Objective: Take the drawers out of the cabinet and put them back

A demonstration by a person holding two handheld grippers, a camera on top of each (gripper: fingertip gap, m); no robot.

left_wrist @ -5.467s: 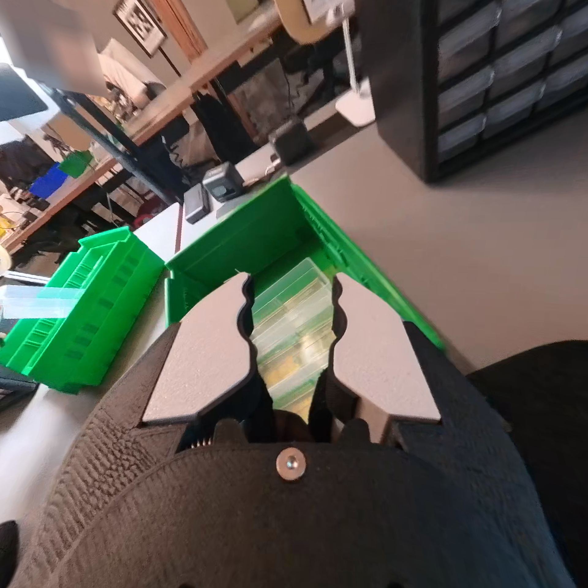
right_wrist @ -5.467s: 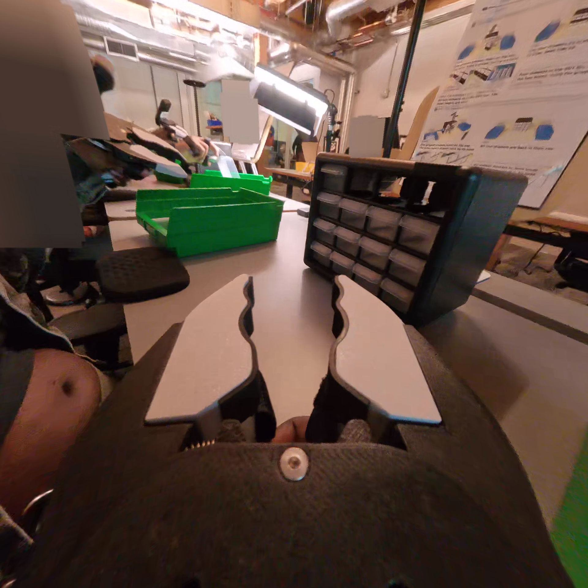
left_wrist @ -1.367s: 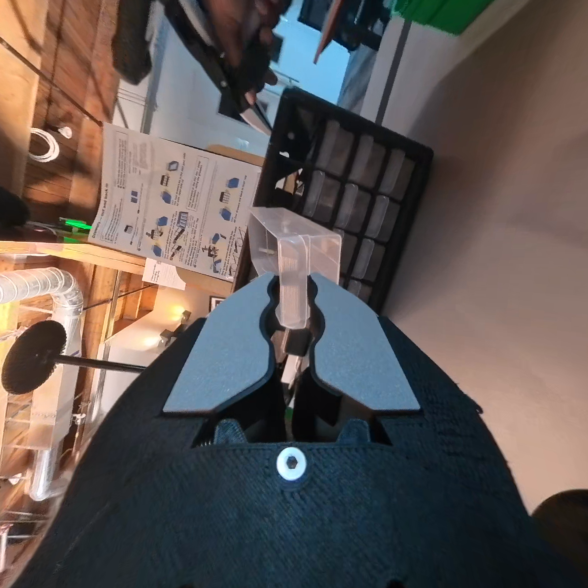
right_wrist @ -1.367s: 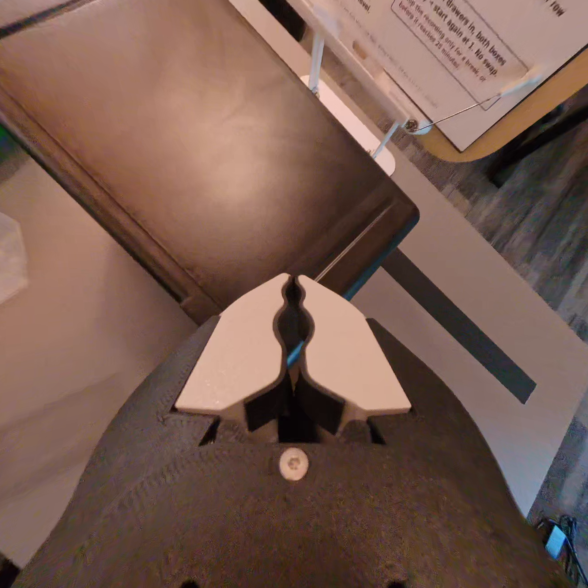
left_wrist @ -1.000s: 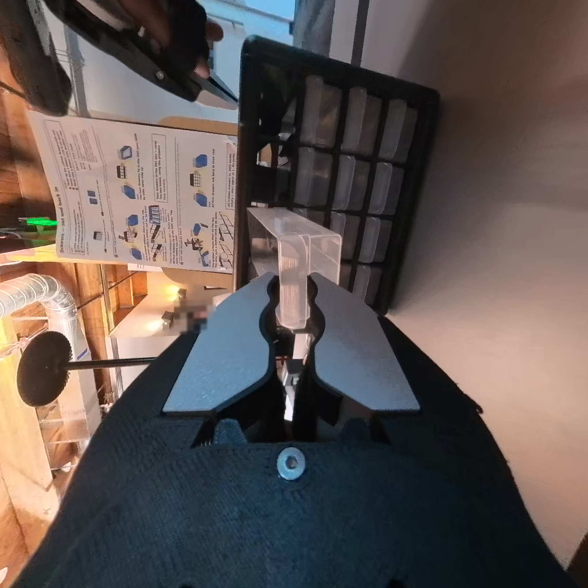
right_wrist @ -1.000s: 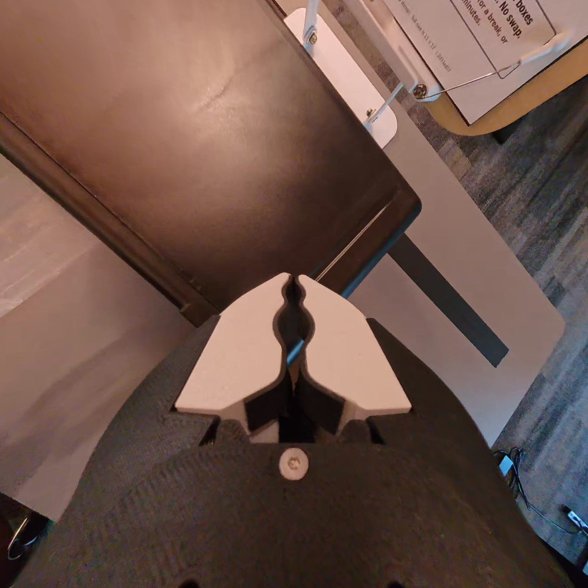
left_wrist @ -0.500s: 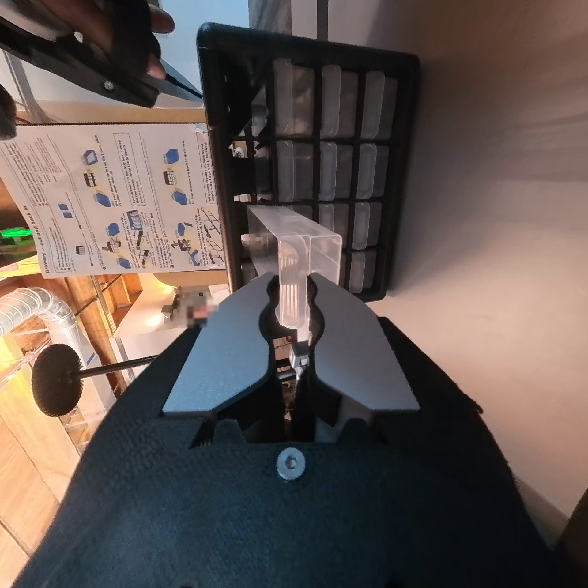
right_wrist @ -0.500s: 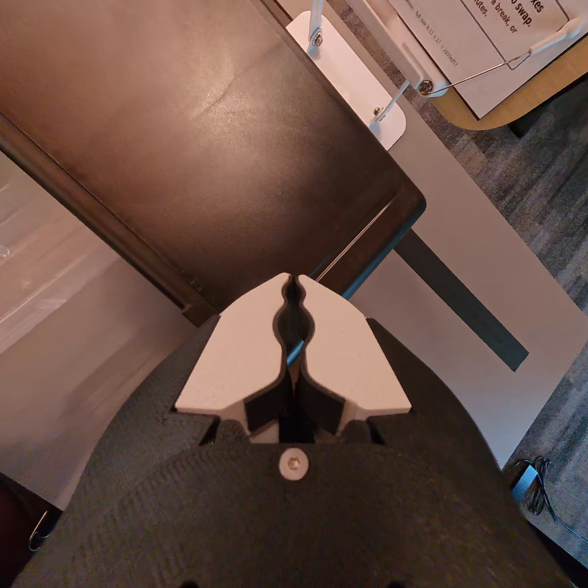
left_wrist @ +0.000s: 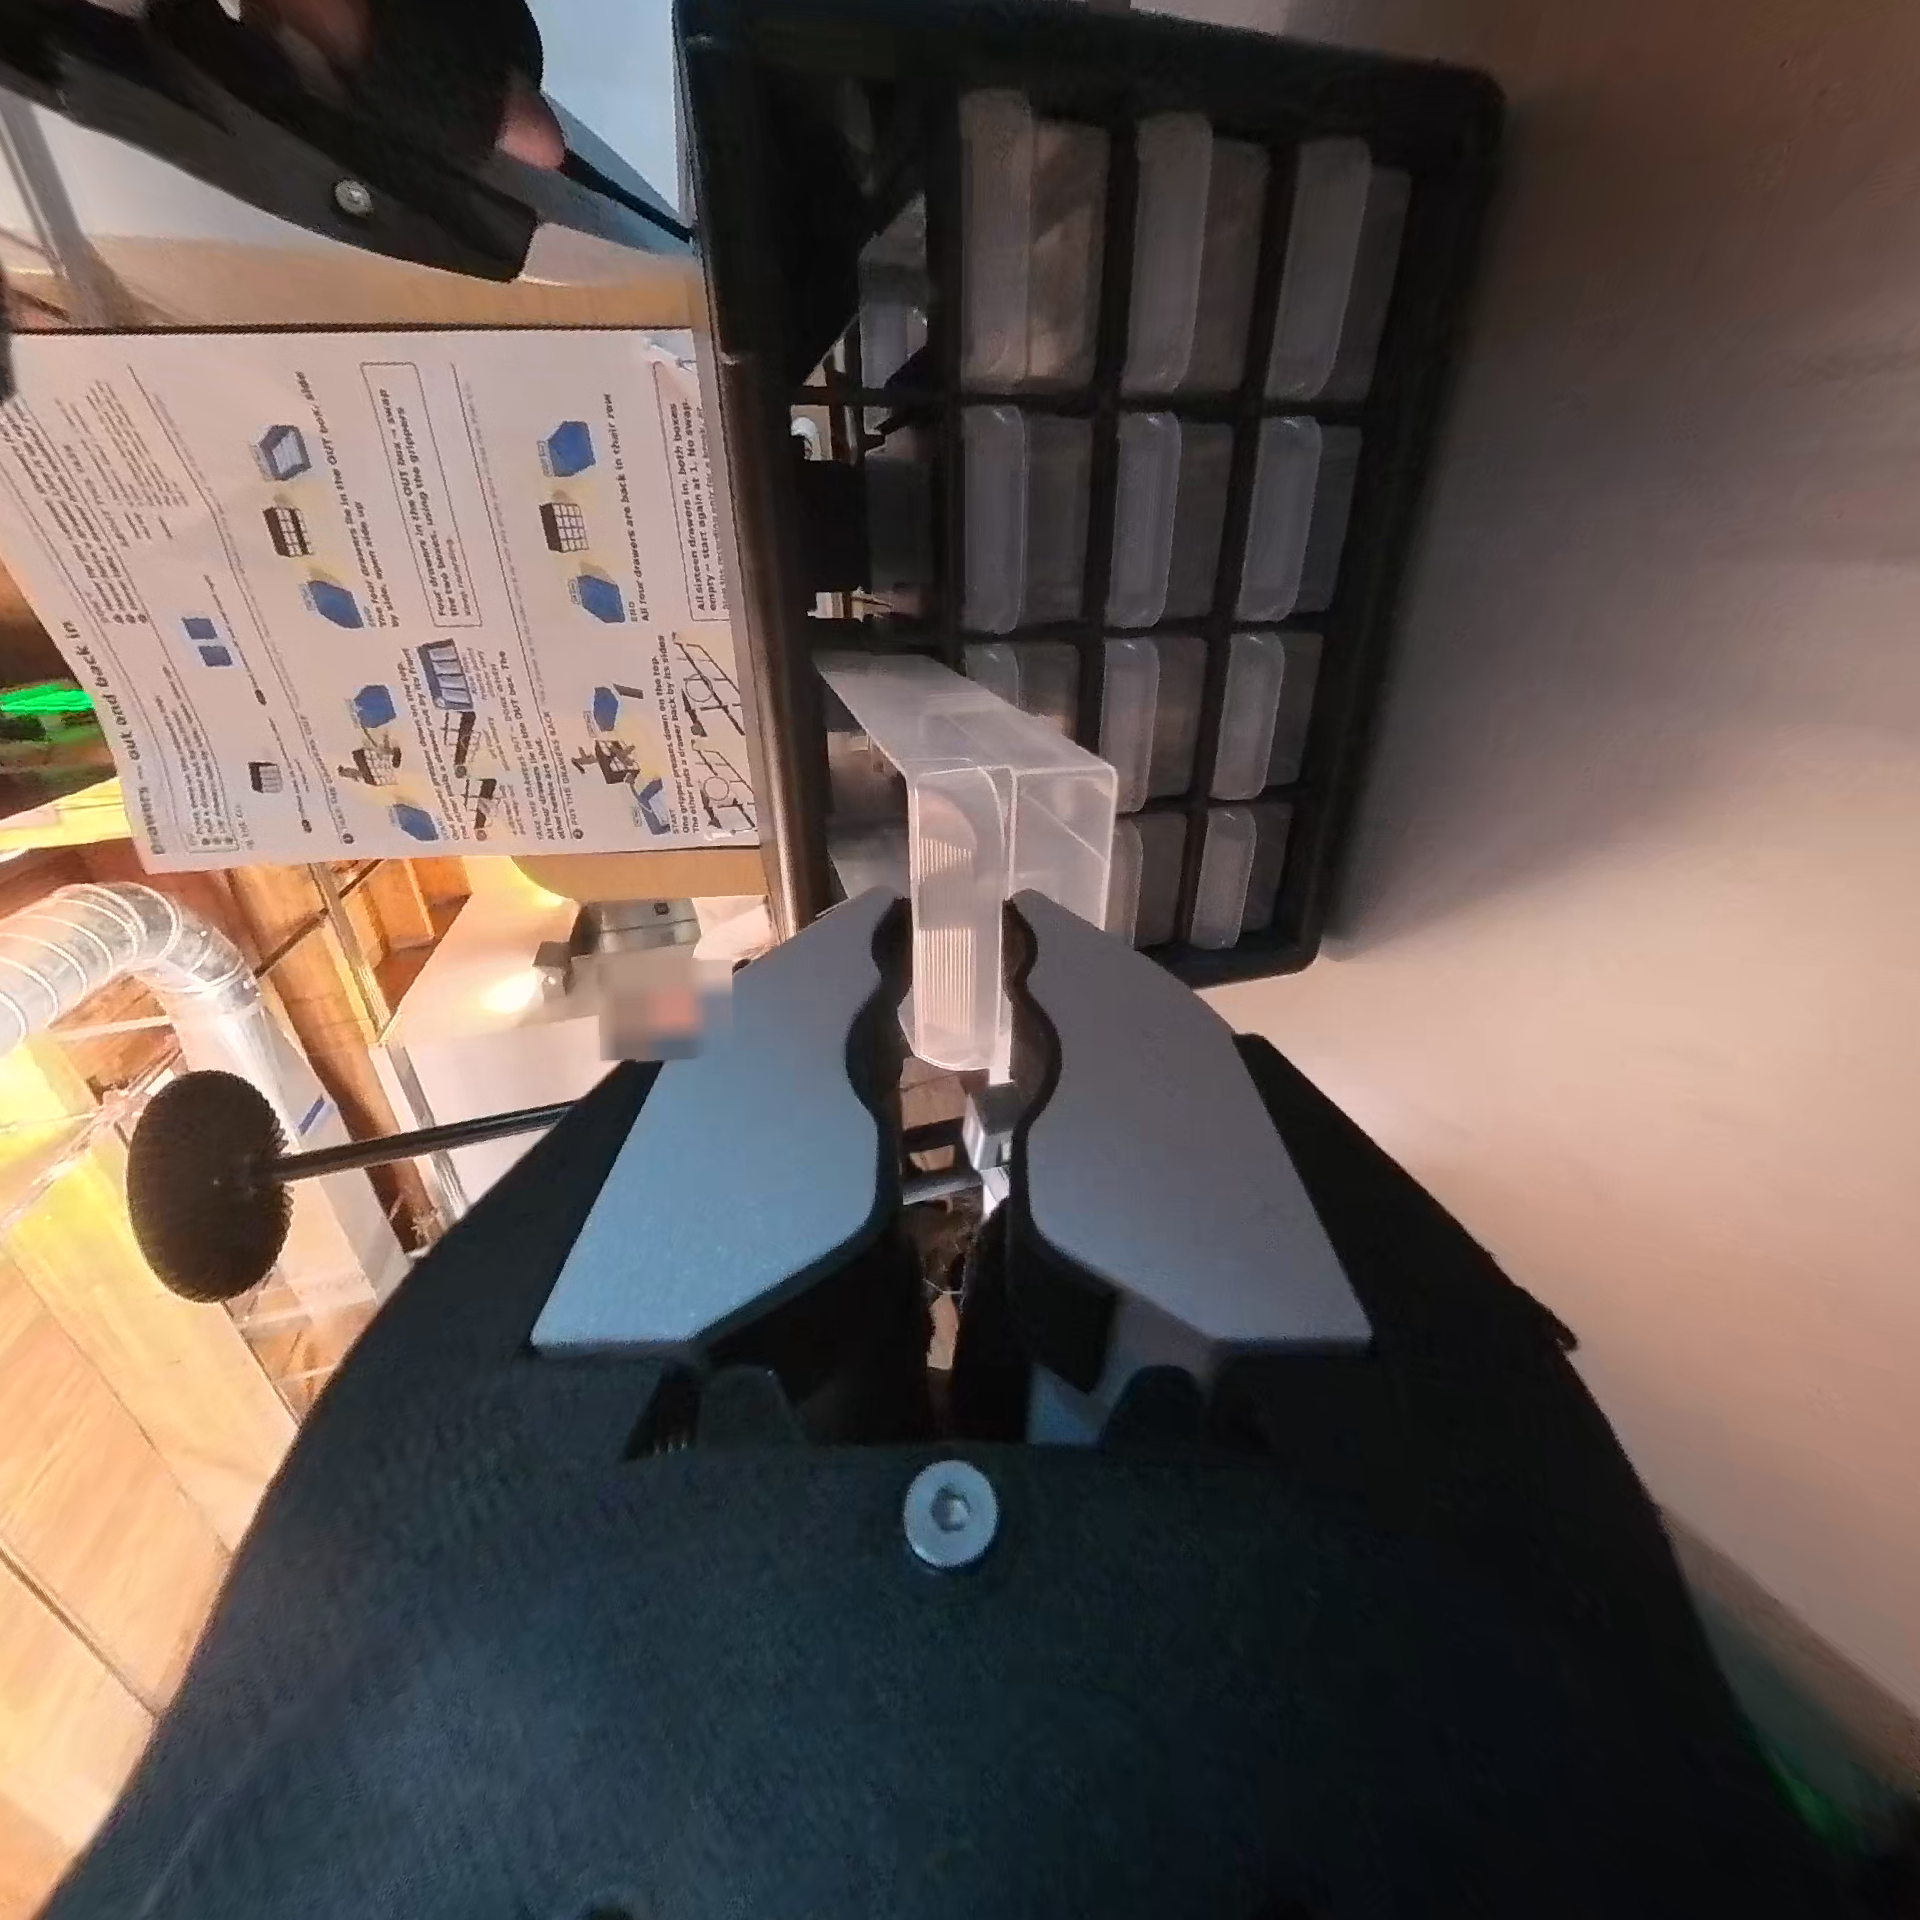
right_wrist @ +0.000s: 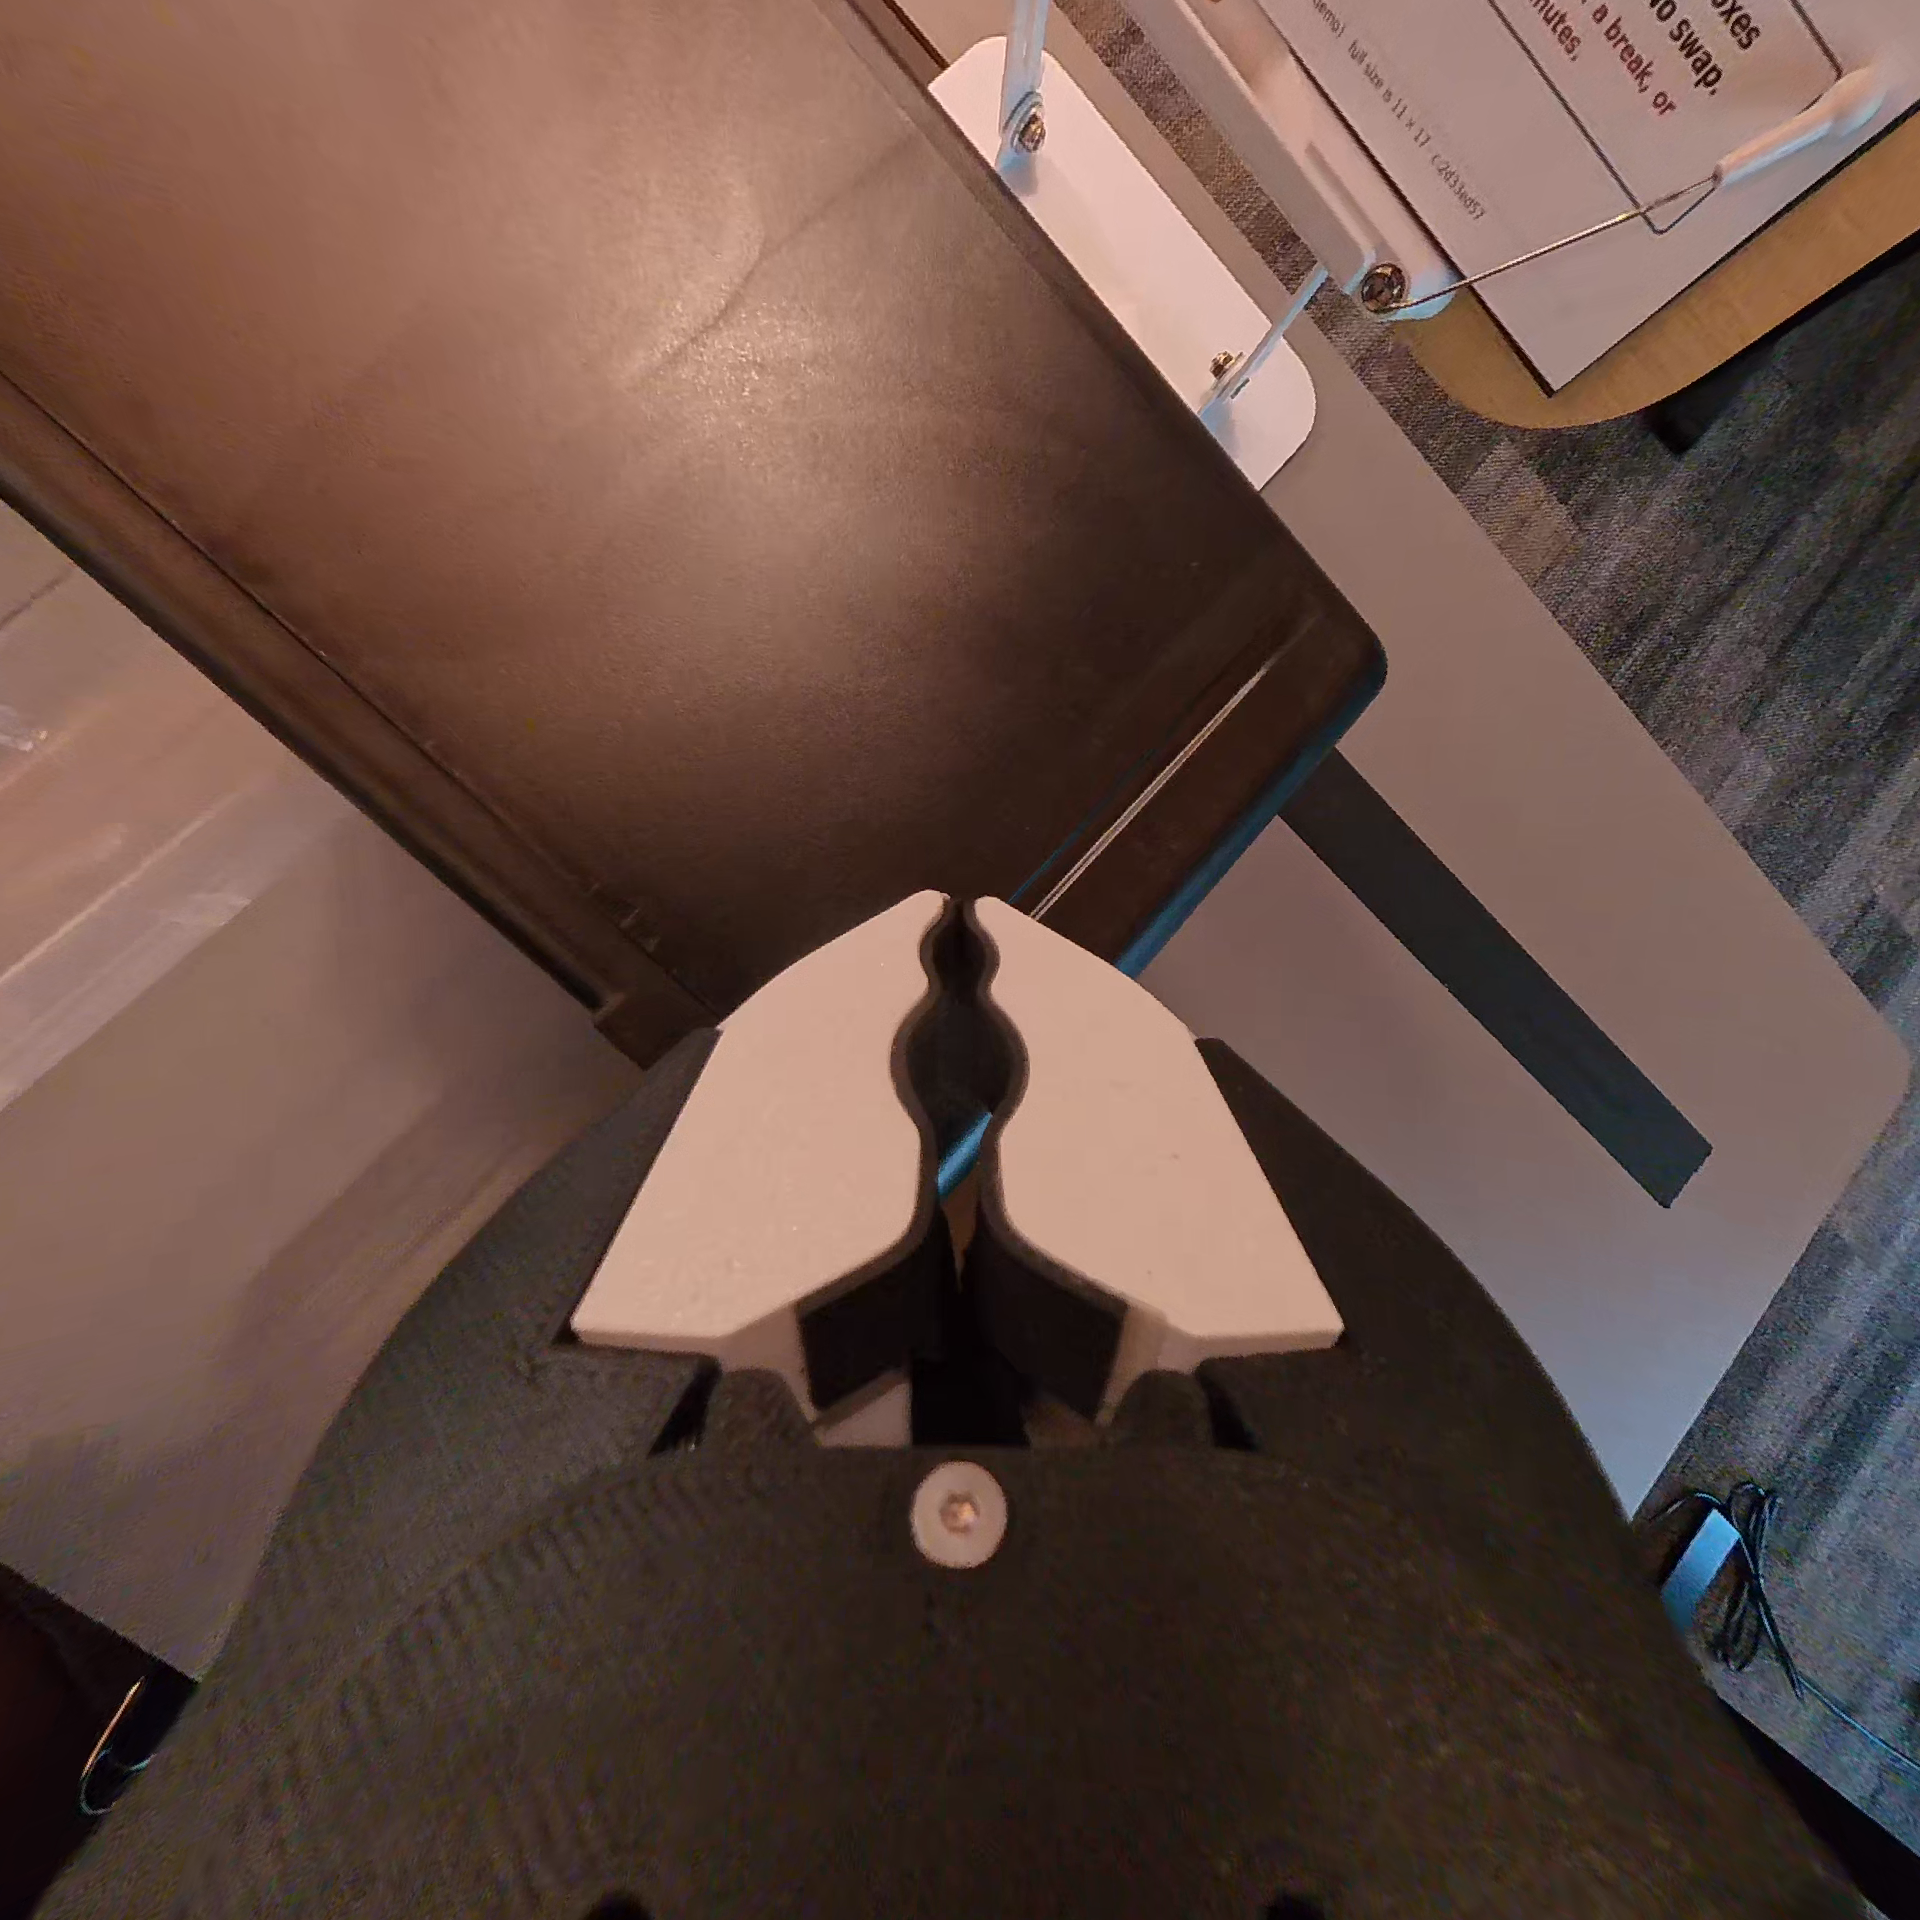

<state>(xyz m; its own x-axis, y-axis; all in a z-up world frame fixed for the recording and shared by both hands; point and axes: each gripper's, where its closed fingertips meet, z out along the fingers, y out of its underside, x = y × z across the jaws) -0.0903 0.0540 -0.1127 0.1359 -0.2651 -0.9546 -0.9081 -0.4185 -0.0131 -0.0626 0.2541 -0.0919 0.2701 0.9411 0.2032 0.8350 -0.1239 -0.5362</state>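
At the cabinet: black, drawers fill three rows, top-row slots open.
Drawer: clear, seemingly empty, held at a top-row slot.
Left gripper: clamped on the drawer's tab.
Right gripper: clenched, pressing the cabinet's top.

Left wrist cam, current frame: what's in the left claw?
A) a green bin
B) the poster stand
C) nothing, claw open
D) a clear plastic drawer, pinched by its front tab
D: the left claw is closed on the ribbed front tab of a clear drawer, whose far end points at the top row of the black cabinet.
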